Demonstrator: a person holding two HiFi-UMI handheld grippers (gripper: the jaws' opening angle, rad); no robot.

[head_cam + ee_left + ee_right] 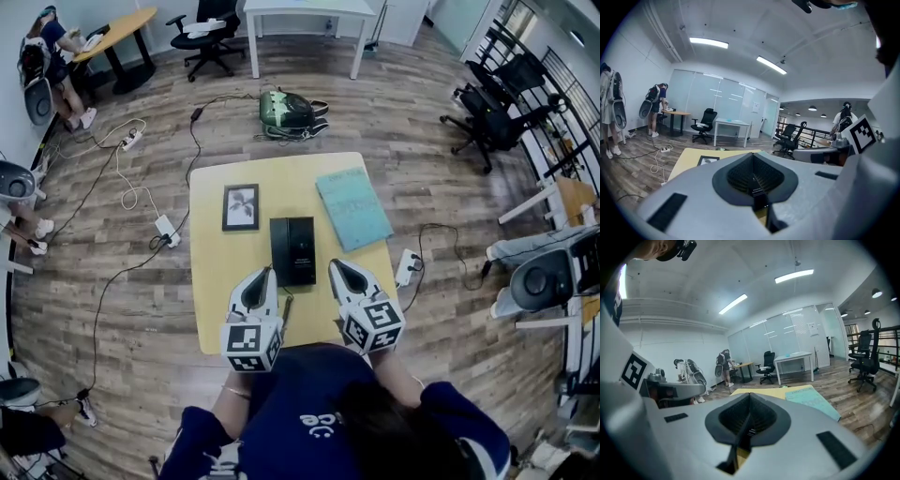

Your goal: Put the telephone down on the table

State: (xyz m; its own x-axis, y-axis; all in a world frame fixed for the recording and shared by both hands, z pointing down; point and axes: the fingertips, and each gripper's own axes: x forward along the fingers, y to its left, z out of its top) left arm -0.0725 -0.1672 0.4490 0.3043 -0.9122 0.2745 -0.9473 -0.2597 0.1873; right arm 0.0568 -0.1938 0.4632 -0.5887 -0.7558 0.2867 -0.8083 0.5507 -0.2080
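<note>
Telephone [292,249] lies flat in the middle of the table [214,309], held by neither tool; left gripper [262,275] and right gripper [338,267] flank its near end, both with jaws closed on nothing; judged: placing is either done or not begun; any pick-up first calls for opening the jaws.
</note>
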